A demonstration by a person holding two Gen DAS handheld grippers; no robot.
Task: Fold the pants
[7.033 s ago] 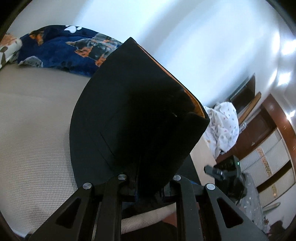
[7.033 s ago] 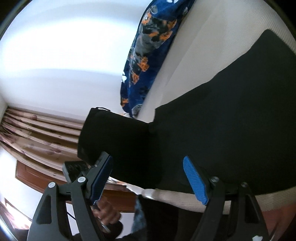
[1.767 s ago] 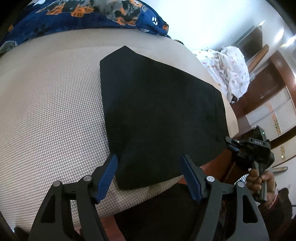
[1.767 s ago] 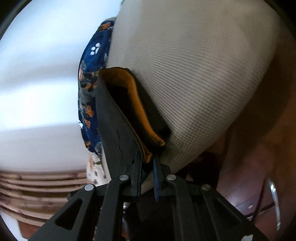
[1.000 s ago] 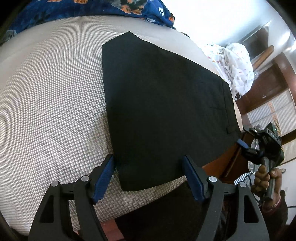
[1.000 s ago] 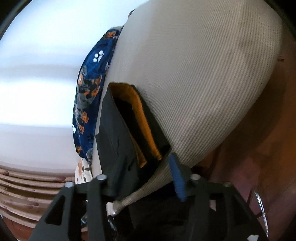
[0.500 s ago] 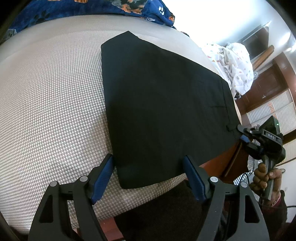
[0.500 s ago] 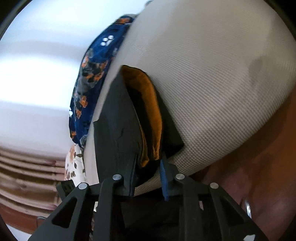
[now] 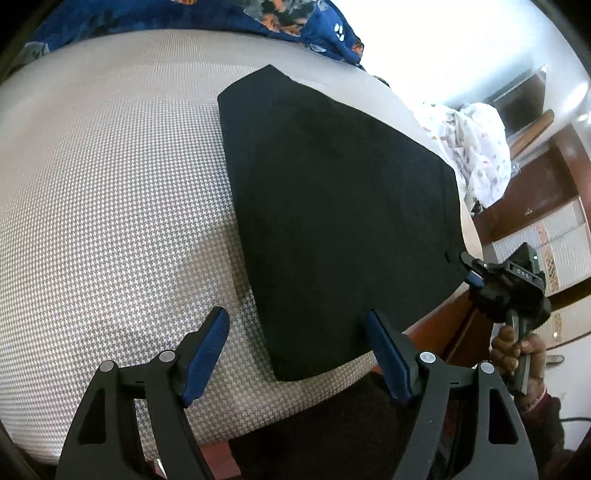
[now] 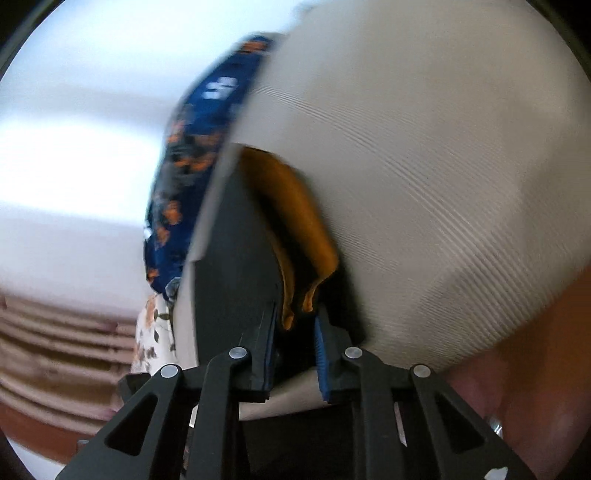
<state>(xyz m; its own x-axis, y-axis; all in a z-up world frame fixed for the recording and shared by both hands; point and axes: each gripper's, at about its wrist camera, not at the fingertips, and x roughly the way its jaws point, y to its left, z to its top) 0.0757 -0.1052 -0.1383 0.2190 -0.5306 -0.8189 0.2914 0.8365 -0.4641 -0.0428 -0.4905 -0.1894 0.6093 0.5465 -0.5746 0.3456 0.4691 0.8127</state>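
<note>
**Folded pants at the bed edge, right gripper closing on the waistband corner**

While the black pants [image 9: 332,221] lie folded flat on the bed [image 9: 110,203], one corner is being taken at the side of the pants nearest the bed's right edge. The right gripper [image 10: 295,347] is seen with its jaws closing; black cloth and the orange lining [image 10: 295,236] lie between the blue pads, though the blurred frame does not show whether the pads already press on them. The left gripper [image 9: 295,343] hovers above the near hem of the pants, jaws spread wide, with nothing held.

Risks, as judged: only the top layer or the lining may be pinched, so that the fold would be pulled apart when lifted. Because the grasped corner sits at the bed's edge, and part of the pants overhangs it, the cloth could be dragged off toward the floor if pulled outward. A lift by one corner alone would let the stack sag and skew.

Open room: to the left of the pants a broad stretch of bare bed cover is free. Beyond the pants, the blue patterned blanket [image 9: 207,14] bounds the space. To the right of the pants, almost no margin is left.
</note>
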